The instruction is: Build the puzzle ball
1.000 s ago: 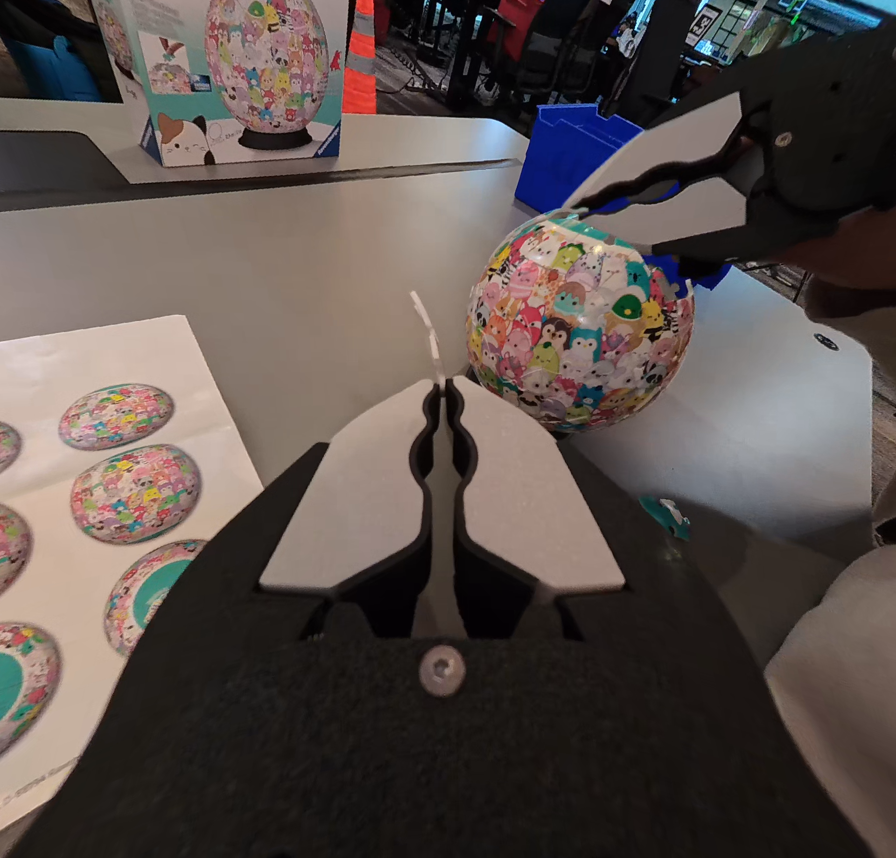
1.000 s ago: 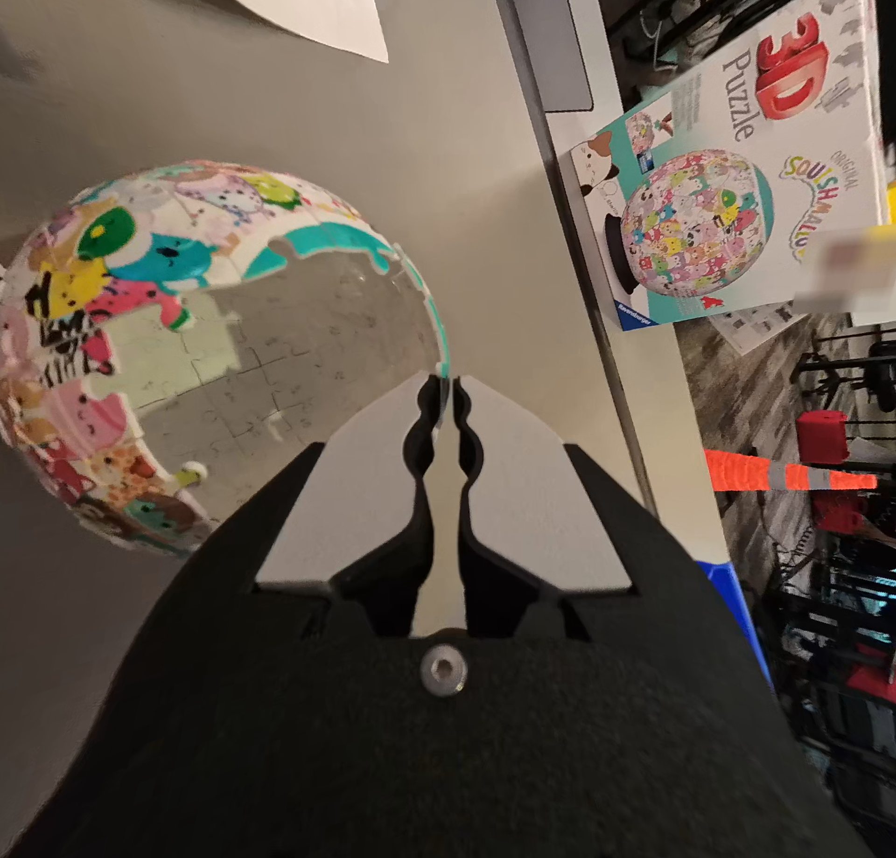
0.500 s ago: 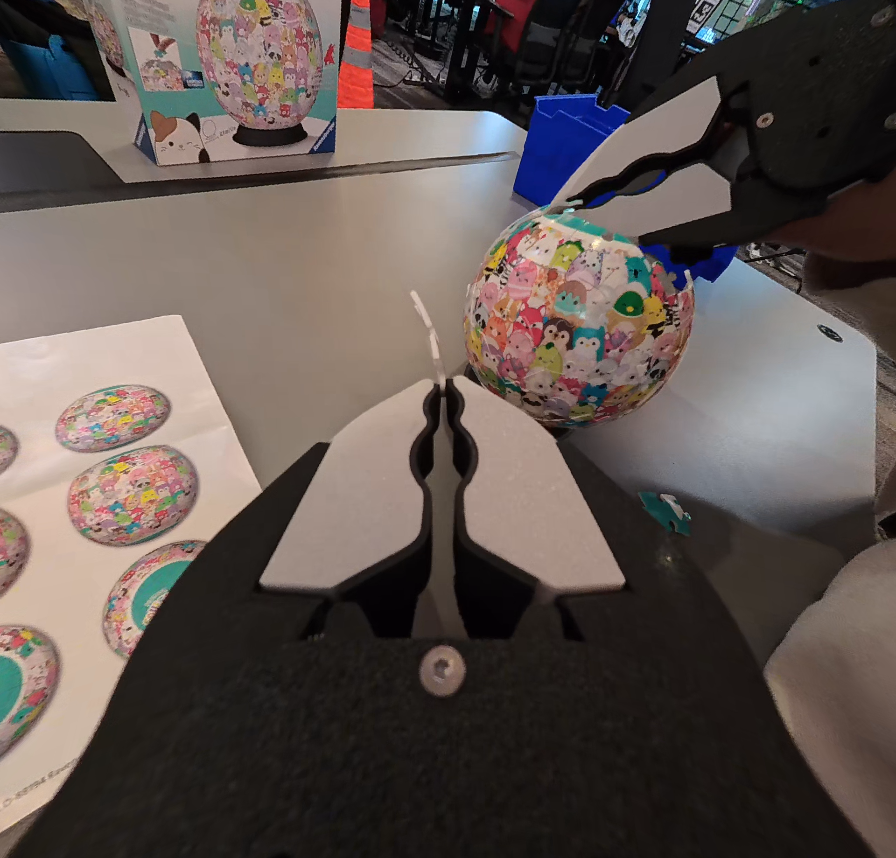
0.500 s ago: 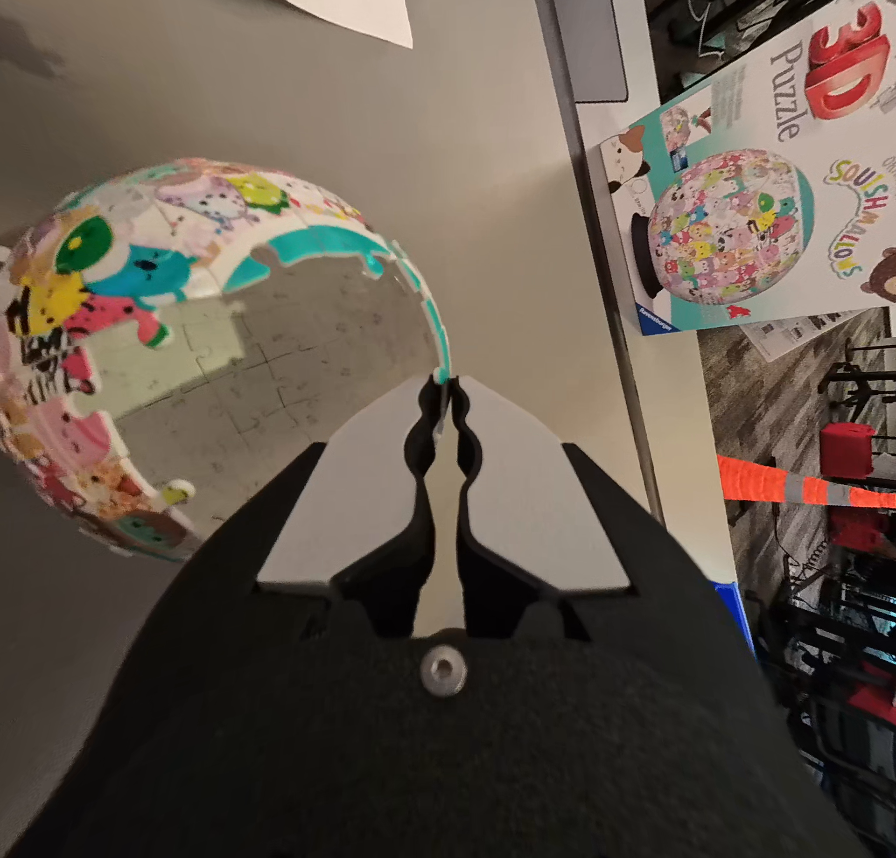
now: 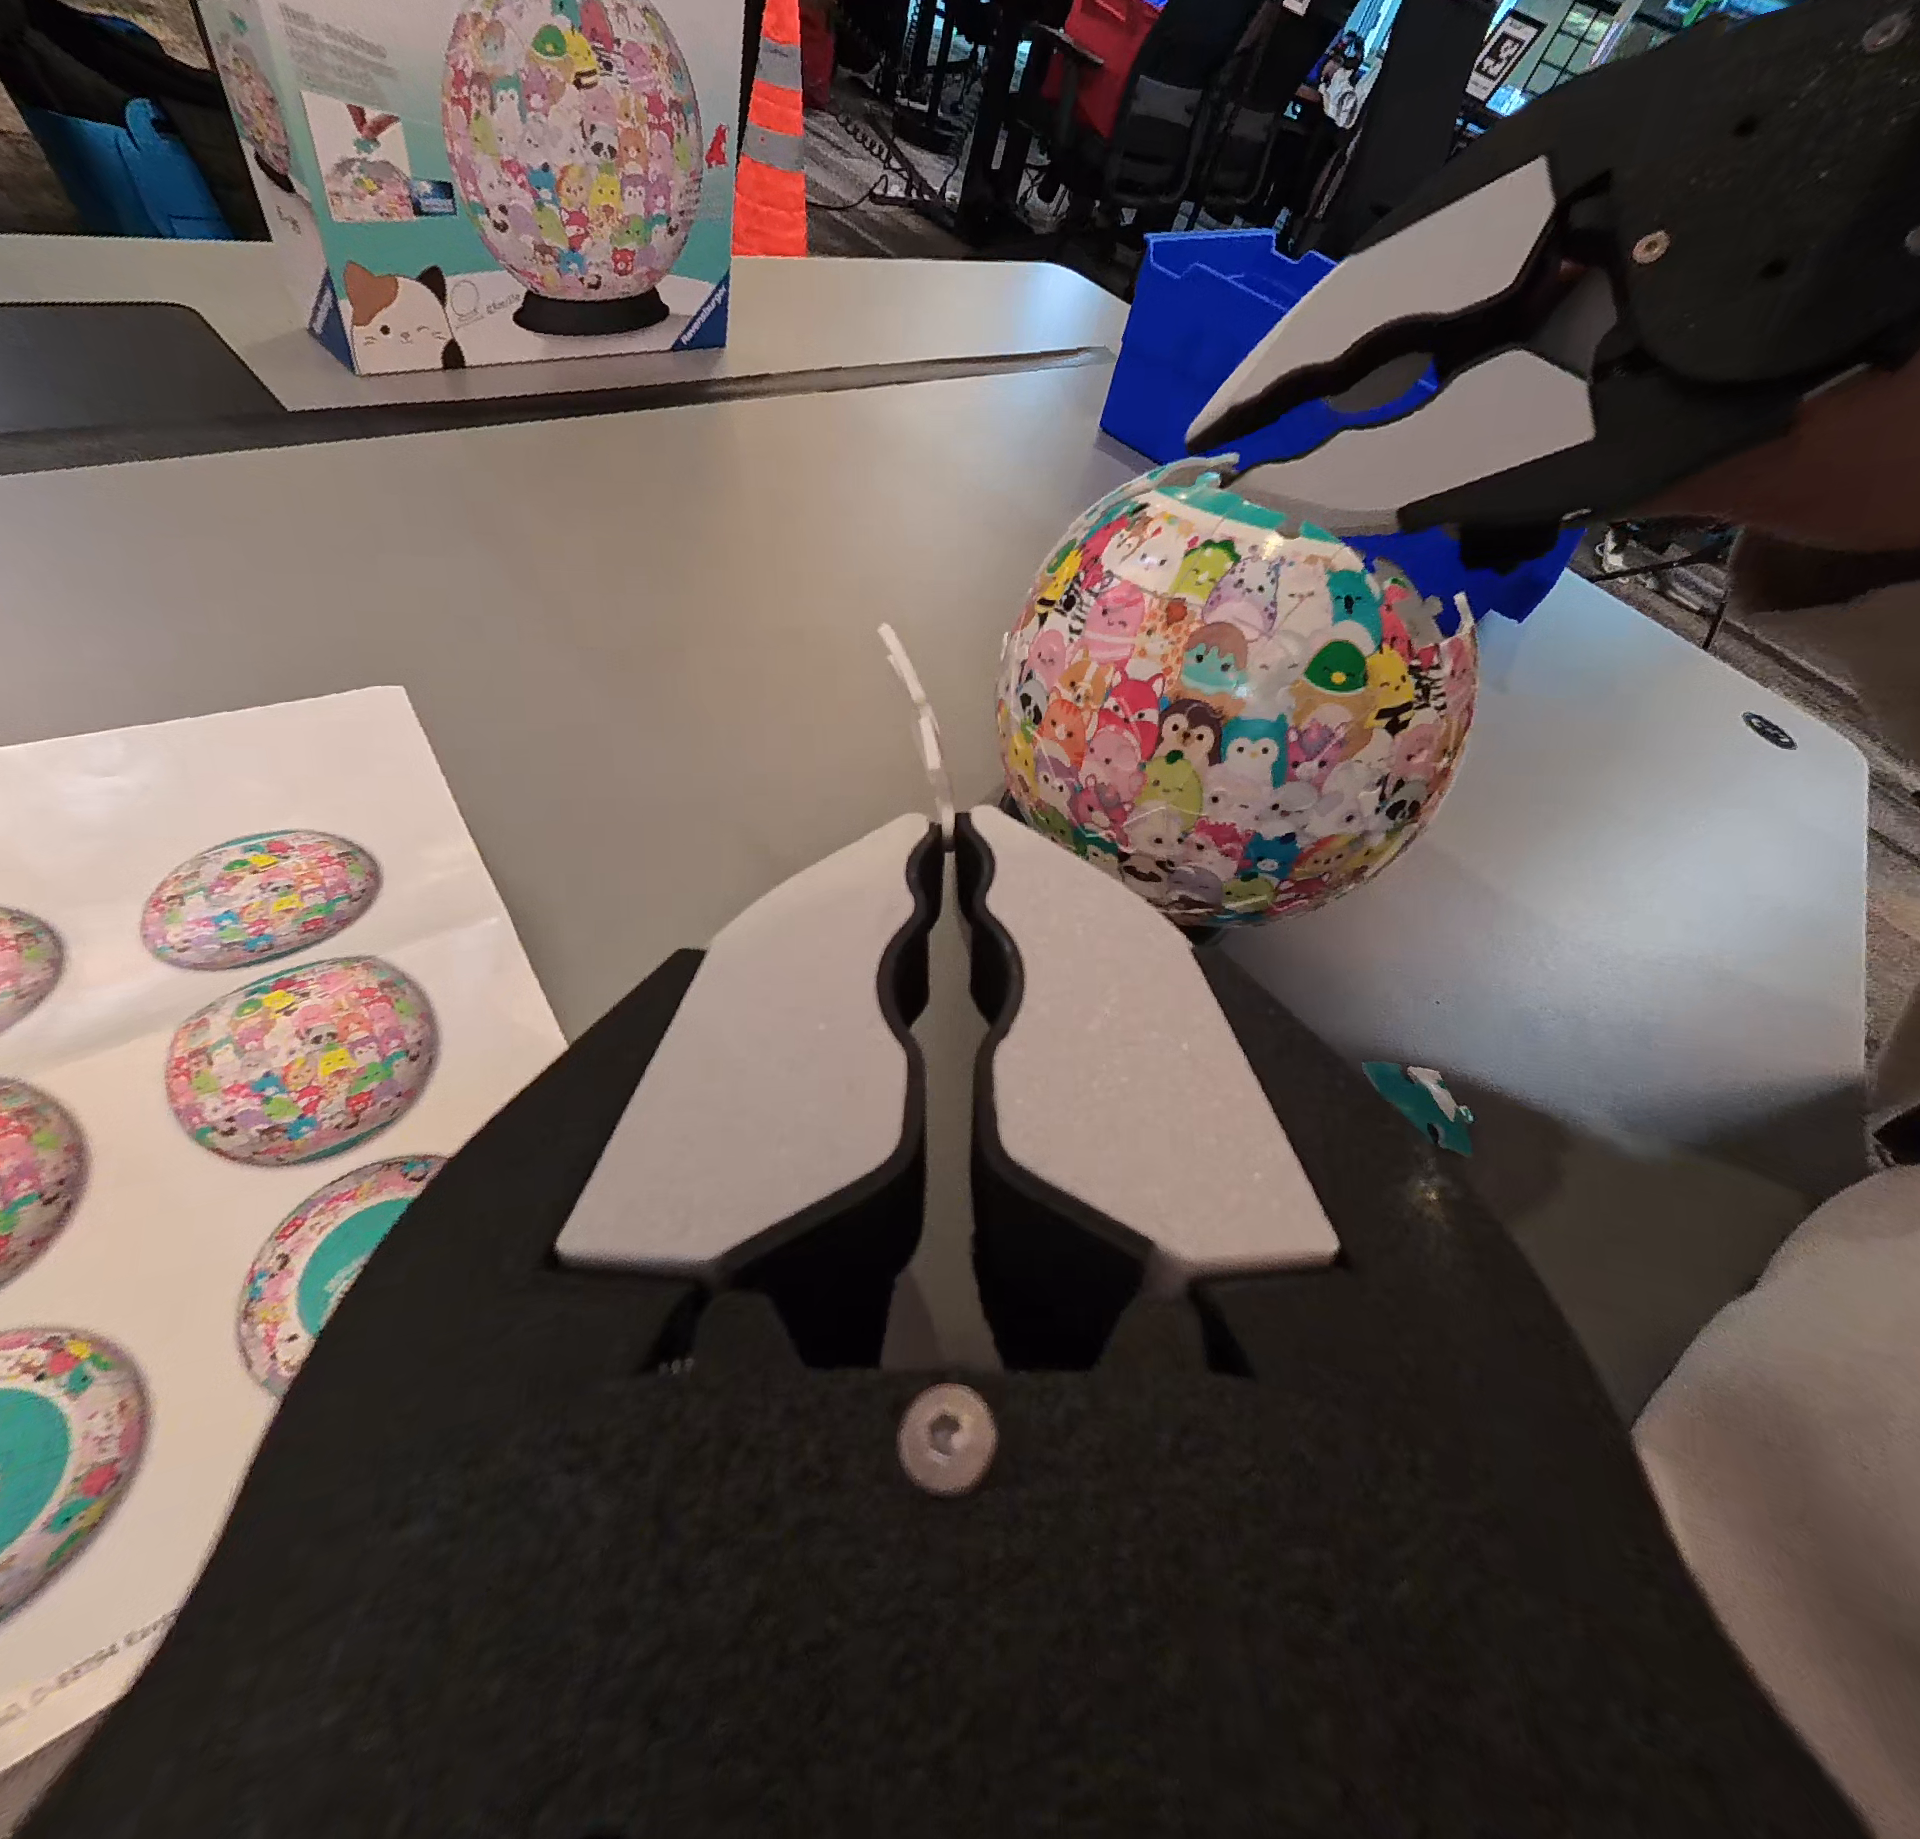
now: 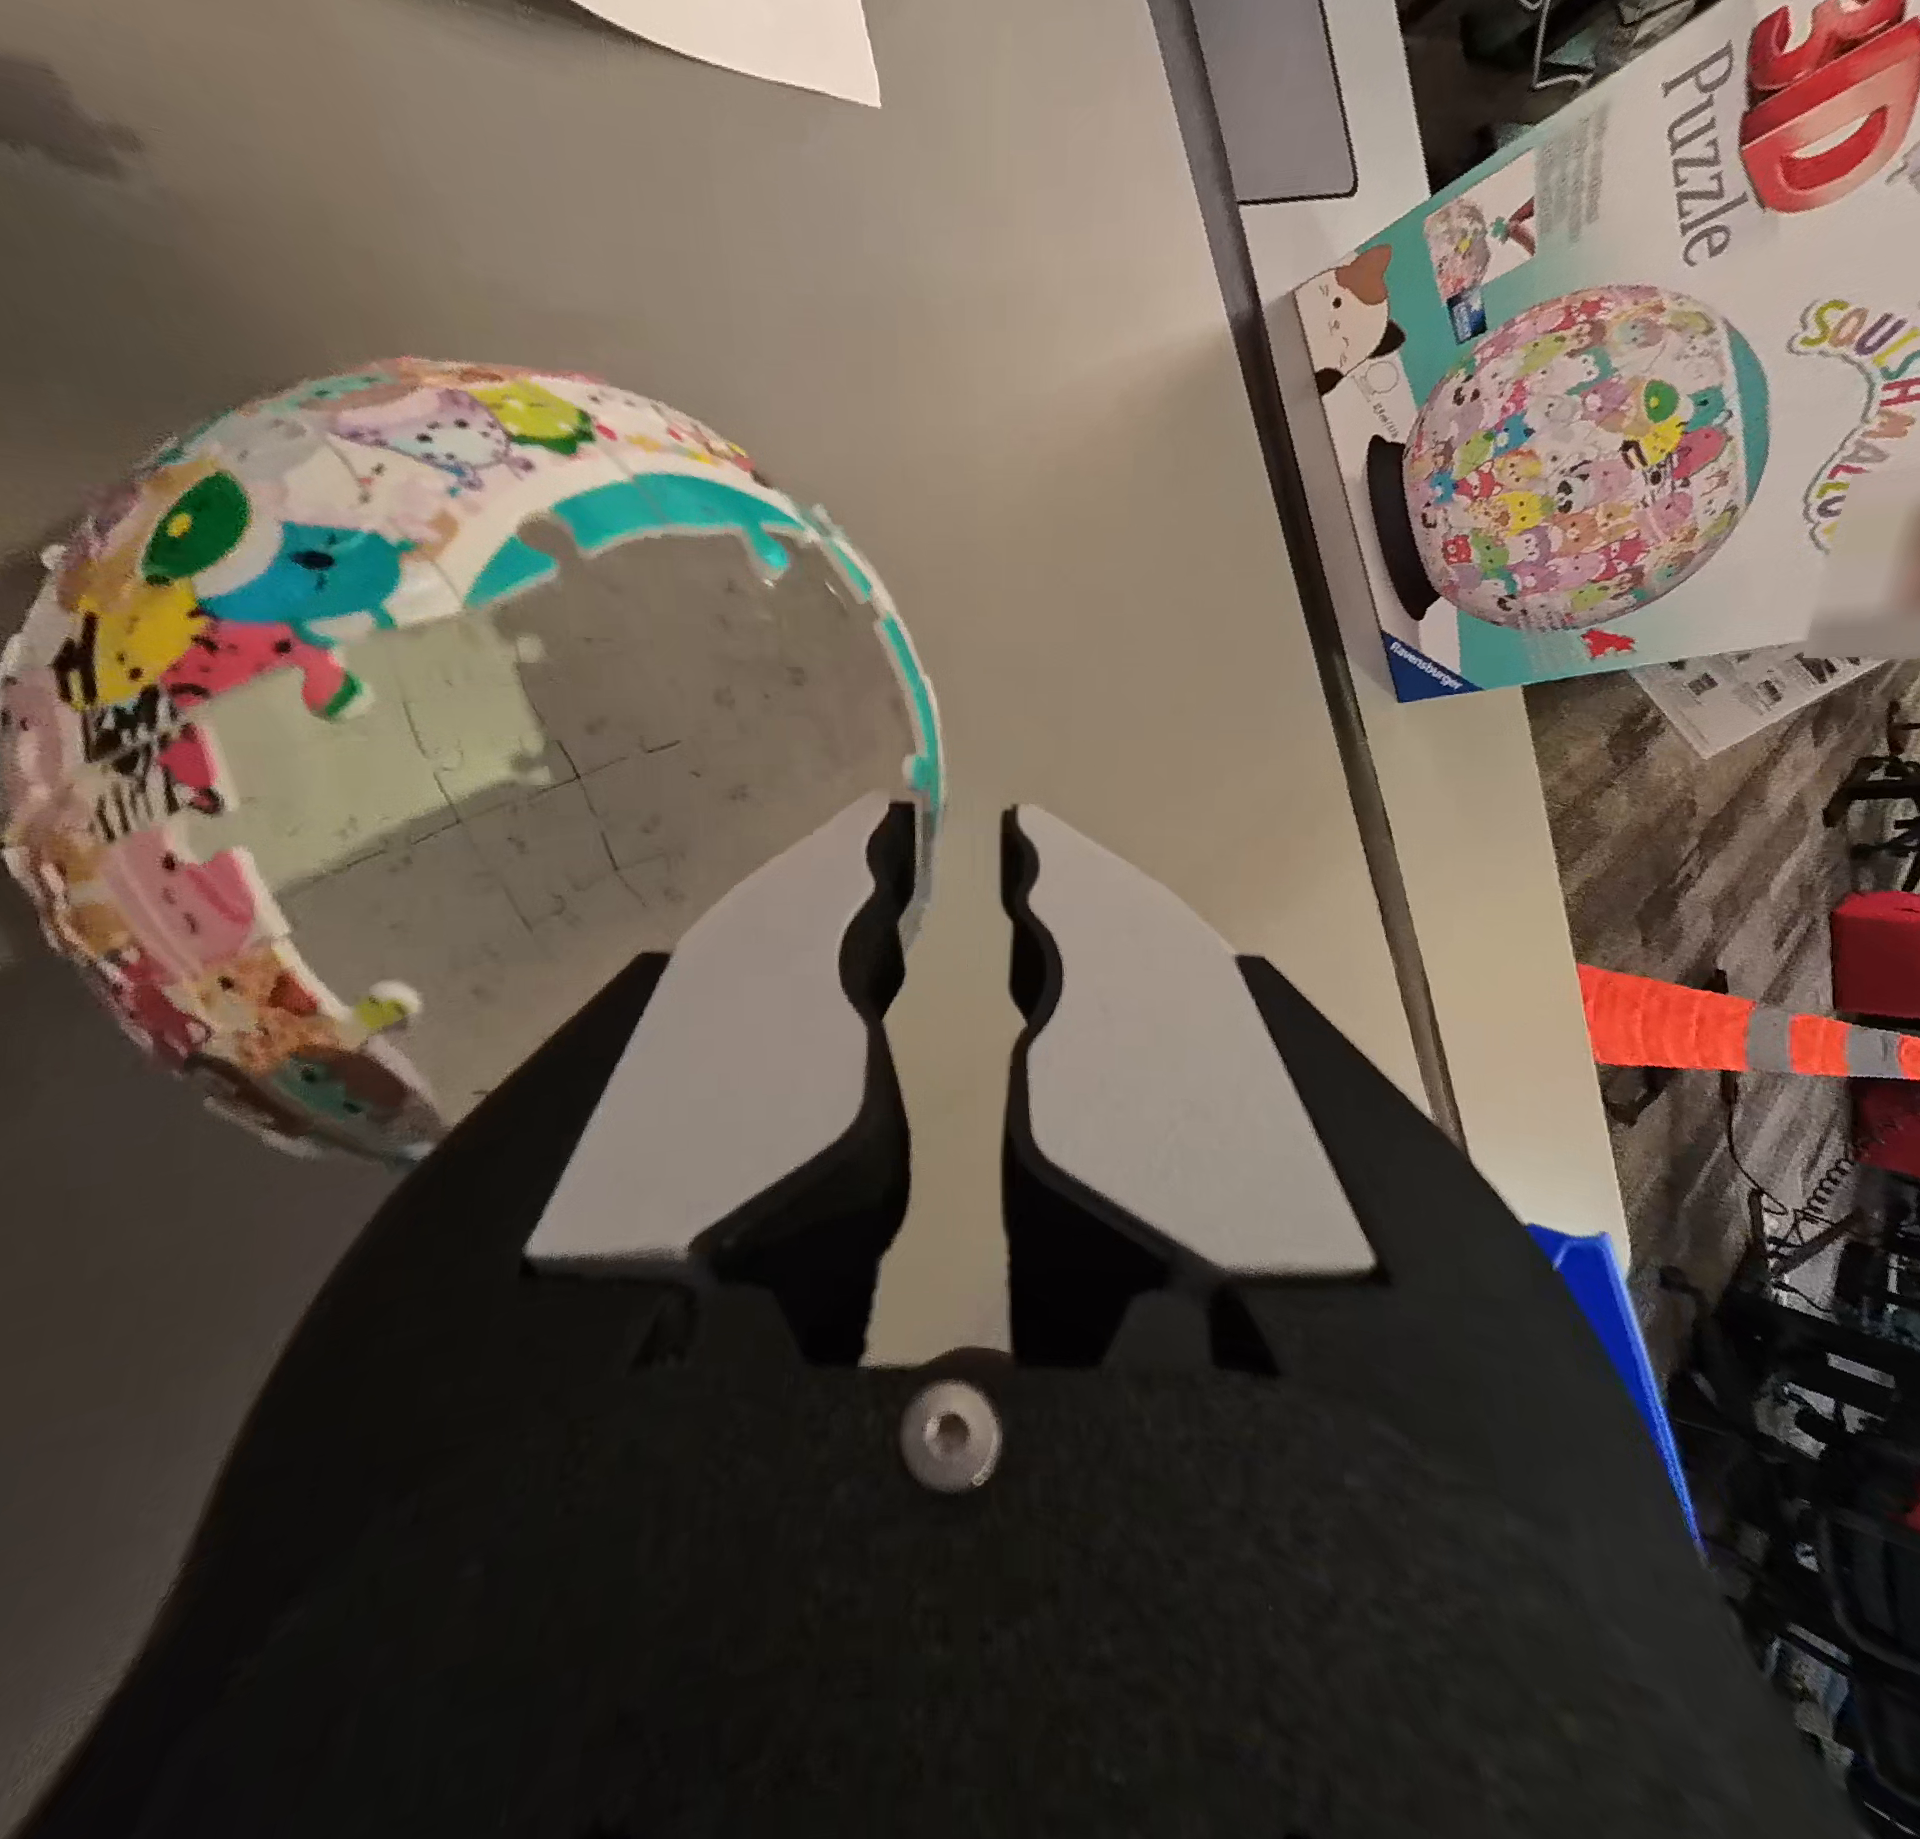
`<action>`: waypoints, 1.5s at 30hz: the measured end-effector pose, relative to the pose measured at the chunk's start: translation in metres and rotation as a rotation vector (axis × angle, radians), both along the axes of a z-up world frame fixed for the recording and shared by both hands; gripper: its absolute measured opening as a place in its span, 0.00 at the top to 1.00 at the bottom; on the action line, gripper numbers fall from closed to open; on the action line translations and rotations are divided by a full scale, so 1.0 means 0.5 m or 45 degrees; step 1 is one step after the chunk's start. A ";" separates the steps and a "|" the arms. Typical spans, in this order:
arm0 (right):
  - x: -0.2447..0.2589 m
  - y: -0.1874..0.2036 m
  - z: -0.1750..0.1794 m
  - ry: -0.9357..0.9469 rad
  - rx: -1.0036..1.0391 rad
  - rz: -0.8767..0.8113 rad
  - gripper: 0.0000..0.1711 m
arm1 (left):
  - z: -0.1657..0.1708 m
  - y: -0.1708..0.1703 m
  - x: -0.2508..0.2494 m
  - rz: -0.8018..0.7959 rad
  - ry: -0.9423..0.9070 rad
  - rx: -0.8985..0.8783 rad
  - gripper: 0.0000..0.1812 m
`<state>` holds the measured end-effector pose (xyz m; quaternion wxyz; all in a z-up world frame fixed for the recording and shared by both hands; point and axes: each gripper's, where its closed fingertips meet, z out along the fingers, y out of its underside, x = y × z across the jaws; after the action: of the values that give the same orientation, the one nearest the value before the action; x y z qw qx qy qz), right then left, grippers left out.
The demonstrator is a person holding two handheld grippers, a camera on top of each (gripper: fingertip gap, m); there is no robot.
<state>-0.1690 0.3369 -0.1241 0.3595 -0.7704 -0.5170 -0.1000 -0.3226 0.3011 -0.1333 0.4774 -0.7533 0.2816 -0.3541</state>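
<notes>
Since a moment ago the right gripper (image 6: 956, 823) has let go of the ball (image 5: 1236, 709) rim and stands parted beside it on the table (image 5: 623, 563). Left gripper (image 5: 951, 833) pinches a piece (image 5: 920, 719); I think it should go gently into the top opening.

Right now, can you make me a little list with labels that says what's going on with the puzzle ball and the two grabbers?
puzzle ball: on the grey table, mostly built, a big gap open near the top
left gripper: jaws shut on a white puzzle piece, held edge-on beside the ball
right gripper: jaws open, at the teal rim of the gap
loose piece: teal, lying on the table
puzzle box: standing at the back
picture sheet: flat on the table
blue bin: behind the ball
</notes>
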 end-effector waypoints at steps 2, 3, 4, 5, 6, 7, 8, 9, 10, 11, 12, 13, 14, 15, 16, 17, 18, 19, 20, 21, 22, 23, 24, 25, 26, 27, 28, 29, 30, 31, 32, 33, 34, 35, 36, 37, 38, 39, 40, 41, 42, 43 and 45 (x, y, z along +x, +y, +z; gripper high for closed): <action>-0.002 -0.003 0.000 0.013 -0.019 0.017 0.90 | 0.002 -0.001 0.001 -0.002 -0.003 0.002 0.99; -0.004 -0.003 -0.003 0.007 -0.022 0.030 0.90 | 0.002 -0.003 0.003 -0.007 -0.003 0.002 0.99; -0.004 -0.003 -0.007 -0.012 -0.031 0.041 0.90 | 0.002 -0.004 0.004 -0.010 0.000 0.003 0.99; -0.002 -0.001 -0.011 -0.035 -0.036 0.046 0.91 | 0.002 -0.005 0.005 -0.011 0.004 0.006 0.99; -0.002 0.001 -0.012 -0.043 -0.034 0.051 0.91 | 0.002 -0.007 0.006 -0.013 0.008 0.009 0.99; -0.004 0.001 -0.013 -0.039 -0.042 0.057 0.92 | 0.003 -0.008 0.007 -0.015 0.012 0.011 0.99; -0.005 0.001 -0.013 -0.034 -0.048 0.059 0.92 | 0.003 -0.009 0.007 -0.015 0.018 0.015 0.99; -0.004 0.001 -0.013 -0.033 -0.050 0.062 0.94 | 0.004 -0.010 0.007 -0.014 0.023 0.020 0.99; -0.003 0.001 -0.014 -0.038 -0.051 0.067 0.96 | 0.005 -0.010 0.007 -0.013 0.025 0.024 0.99; -0.003 0.002 -0.014 -0.043 -0.049 0.070 0.96 | 0.006 -0.011 0.007 -0.014 0.025 0.024 0.99; -0.004 0.002 -0.014 -0.041 -0.049 0.077 0.97 | 0.006 -0.011 0.006 -0.013 0.024 0.024 0.99; -0.006 0.002 -0.014 -0.036 -0.045 0.080 0.97 | 0.007 -0.011 0.006 -0.011 0.021 0.025 0.99; -0.007 0.003 -0.013 -0.035 -0.041 0.080 0.97 | 0.007 -0.010 0.006 -0.011 0.018 0.024 0.99; -0.008 0.004 -0.014 -0.033 -0.041 0.082 0.97 | 0.008 -0.011 0.006 -0.012 0.014 0.021 0.99; -0.009 0.004 -0.014 -0.034 -0.040 0.088 0.97 | 0.009 -0.010 0.007 -0.012 0.010 0.022 0.99; -0.008 0.003 -0.014 -0.038 -0.042 0.096 0.97 | 0.009 -0.011 0.007 -0.013 0.008 0.022 0.99; -0.006 -0.001 -0.014 -0.043 -0.050 0.105 0.95 | 0.009 -0.012 0.009 -0.015 0.009 0.022 0.99; -0.003 -0.003 -0.012 -0.048 -0.051 0.115 0.92 | 0.009 -0.013 0.009 -0.016 0.011 0.023 0.99; 0.001 -0.008 -0.009 -0.059 -0.054 0.132 0.88 | 0.008 -0.014 0.010 -0.018 0.014 0.023 0.99; 0.006 -0.011 -0.004 -0.076 -0.052 0.149 0.85 | 0.007 -0.016 0.010 -0.020 0.018 0.023 0.99; 0.011 -0.016 0.002 -0.088 -0.052 0.177 0.83 | 0.006 -0.018 0.009 -0.021 0.020 0.023 0.99; 0.011 -0.023 0.010 -0.093 -0.050 0.228 0.81 | 0.006 -0.020 0.008 -0.019 0.019 0.023 0.99; 0.011 -0.024 0.024 -0.104 -0.022 0.278 0.80 | 0.007 -0.021 0.006 -0.017 0.014 0.022 0.99; 0.007 -0.024 0.040 -0.118 0.002 0.346 0.80 | 0.009 -0.023 0.003 -0.014 0.005 0.020 0.99; -0.004 -0.025 0.056 -0.128 0.021 0.440 0.78 | 0.012 -0.025 0.000 -0.011 -0.006 0.017 0.99; -0.016 -0.018 0.075 -0.144 0.065 0.527 0.79 | 0.015 -0.027 -0.004 -0.006 -0.014 0.016 0.99; -0.031 -0.010 0.089 -0.154 0.093 0.620 0.79 | 0.019 -0.028 -0.009 0.001 -0.019 0.016 0.99; -0.048 -0.013 0.091 -0.137 0.074 0.746 0.80 | 0.024 -0.029 -0.014 0.011 -0.022 0.022 0.99; -0.061 -0.018 0.086 -0.109 0.042 0.870 0.80 | 0.031 -0.030 -0.019 0.022 -0.024 0.032 0.99; -0.068 -0.030 0.073 -0.109 -0.022 0.980 0.80 | 0.038 -0.032 -0.023 0.034 -0.021 0.045 0.99; -0.068 -0.034 0.057 -0.155 -0.063 1.044 0.80 | 0.043 -0.033 -0.029 0.047 -0.012 0.061 0.99; -0.068 -0.024 0.048 -0.220 -0.042 1.055 0.80 | 0.046 -0.033 -0.034 0.063 0.005 0.076 0.99; -0.069 -0.015 0.041 -0.271 -0.018 1.059 0.80 | 0.046 -0.033 -0.040 0.079 0.026 0.088 0.99; -0.073 -0.011 0.035 -0.300 -0.003 1.067 0.79 | 0.044 -0.033 -0.046 0.093 0.045 0.094 0.99; -0.081 -0.011 0.035 -0.303 0.017 1.077 0.80 | 0.041 -0.033 -0.050 0.102 0.054 0.095 0.99; -0.089 -0.014 0.034 -0.295 0.014 1.096 0.82 | 0.040 -0.032 -0.052 0.104 0.054 0.091 0.99; -0.093 -0.013 0.030 -0.307 0.005 1.103 0.83 | 0.040 -0.032 -0.053 0.101 0.044 0.086 0.99; -0.093 -0.011 0.022 -0.335 -0.021 1.105 0.83 | 0.040 -0.032 -0.052 0.096 0.029 0.080 0.99; -0.093 -0.007 0.015 -0.361 -0.041 1.105 0.83 | 0.039 -0.032 -0.051 0.088 0.016 0.071 0.99; -0.095 -0.004 0.009 -0.377 -0.068 1.107 0.83 | 0.037 -0.033 -0.050 0.081 0.011 0.063 0.99; -0.096 -0.008 0.002 -0.384 -0.116 1.118 0.83 | 0.036 -0.033 -0.048 0.076 0.009 0.059 0.99; -0.098 -0.006 -0.002 -0.390 -0.137 1.118 0.83 | 0.036 -0.034 -0.047 0.071 0.010 0.060 0.99; -0.101 -0.003 -0.009 -0.415 -0.171 1.123 0.82 | 0.038 -0.036 -0.045 0.068 0.018 0.069 0.99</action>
<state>-0.2196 0.3353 -0.1285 0.2313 -0.4732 -0.8497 -0.0236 -0.3450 0.2832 -0.1145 0.5048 -0.7499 0.2743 -0.3280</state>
